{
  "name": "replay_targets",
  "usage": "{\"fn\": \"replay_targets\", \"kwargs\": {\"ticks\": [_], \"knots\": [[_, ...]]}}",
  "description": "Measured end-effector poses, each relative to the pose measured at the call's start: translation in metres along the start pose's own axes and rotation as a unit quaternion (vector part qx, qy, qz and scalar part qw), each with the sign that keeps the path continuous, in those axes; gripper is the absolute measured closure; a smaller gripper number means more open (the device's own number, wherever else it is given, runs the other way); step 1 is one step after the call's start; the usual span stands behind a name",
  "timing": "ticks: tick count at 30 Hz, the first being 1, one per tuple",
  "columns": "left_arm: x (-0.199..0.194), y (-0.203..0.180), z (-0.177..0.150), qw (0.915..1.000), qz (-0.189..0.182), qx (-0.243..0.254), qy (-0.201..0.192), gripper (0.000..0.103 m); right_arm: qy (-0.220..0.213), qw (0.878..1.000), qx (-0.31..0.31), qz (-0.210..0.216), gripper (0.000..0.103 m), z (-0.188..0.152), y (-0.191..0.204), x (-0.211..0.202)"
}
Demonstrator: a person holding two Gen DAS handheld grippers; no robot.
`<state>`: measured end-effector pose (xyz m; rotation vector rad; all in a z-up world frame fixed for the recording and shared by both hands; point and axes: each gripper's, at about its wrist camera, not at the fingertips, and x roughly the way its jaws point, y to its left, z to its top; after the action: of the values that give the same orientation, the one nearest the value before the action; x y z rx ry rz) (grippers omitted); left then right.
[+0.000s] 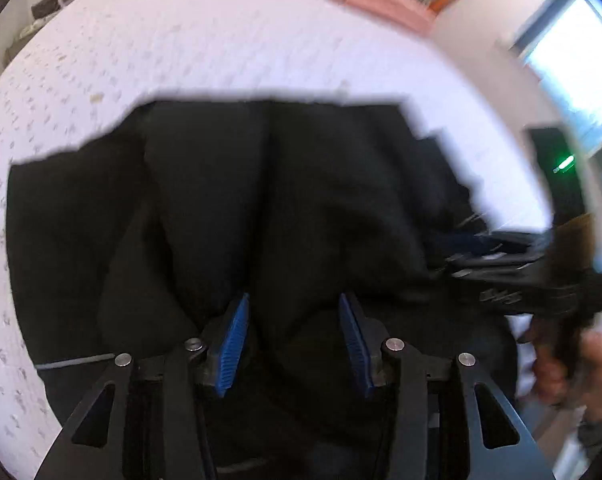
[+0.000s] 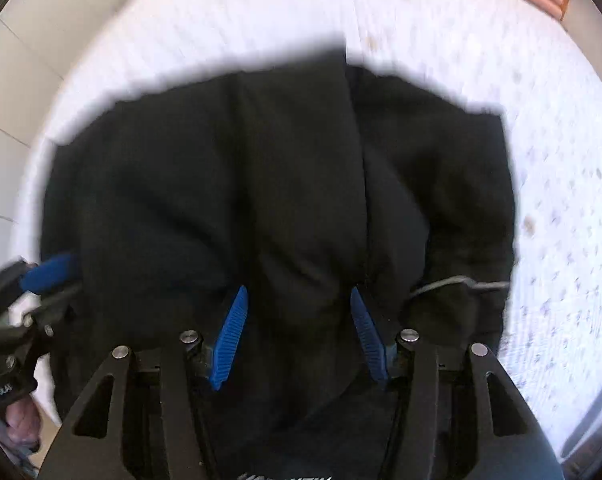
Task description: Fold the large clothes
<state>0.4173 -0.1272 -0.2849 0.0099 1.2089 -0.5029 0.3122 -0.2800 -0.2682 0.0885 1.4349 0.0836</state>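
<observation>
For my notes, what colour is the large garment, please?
Black garment; clearest in the right wrist view.

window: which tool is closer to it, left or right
right. the right tool sits on the window side of the black garment; the left tool is farther from it, mid-garment

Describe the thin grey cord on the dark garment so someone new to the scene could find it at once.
Start at the white patterned bedsheet, then the black fabric garment bunched on it. In the right wrist view, the thin grey cord curves over the garment's near right edge, beside the right hand-held gripper. It is the only pale line on the black cloth there.
</observation>
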Motion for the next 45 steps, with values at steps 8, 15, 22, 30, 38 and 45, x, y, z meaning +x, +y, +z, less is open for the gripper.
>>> {"fn": "replay_targets", "kwargs": {"ticks": [8, 15, 22, 30, 38, 45], "knots": [[-0.028, -0.006, -0.011, 0.9979, 0.021, 0.053, -0.031, 0.056, -0.042, 0.999, 0.012, 0.021, 0.048, -0.028, -0.007, -0.015], [-0.087, -0.009, -0.053, 0.9936, 0.059, 0.08, -0.054, 0.055, -0.061, 0.997, 0.016, 0.041, 0.046, -0.114, -0.033, -0.082], [-0.082, 0.02, -0.14, 0.9993, -0.019, -0.031, 0.006, 0.056, 0.005, 0.999, 0.026, 0.044, 0.046, -0.19, -0.041, -0.064], [-0.069, 0.017, -0.194, 0.9983, 0.026, -0.051, -0.002, 0.056, -0.031, 0.999, -0.004, 0.044, 0.046, -0.232, -0.055, -0.032], [-0.106, 0.021, -0.217, 0.9935, 0.039, -0.064, -0.086, 0.055, -0.111, 0.992, 0.016, 0.061, 0.046, -0.274, -0.078, -0.071], [-0.152, 0.033, -0.275, 0.9884, 0.078, -0.086, -0.098, 0.055, -0.147, 0.983, 0.103, 0.05, 0.046, -0.331, -0.13, -0.125]]}}
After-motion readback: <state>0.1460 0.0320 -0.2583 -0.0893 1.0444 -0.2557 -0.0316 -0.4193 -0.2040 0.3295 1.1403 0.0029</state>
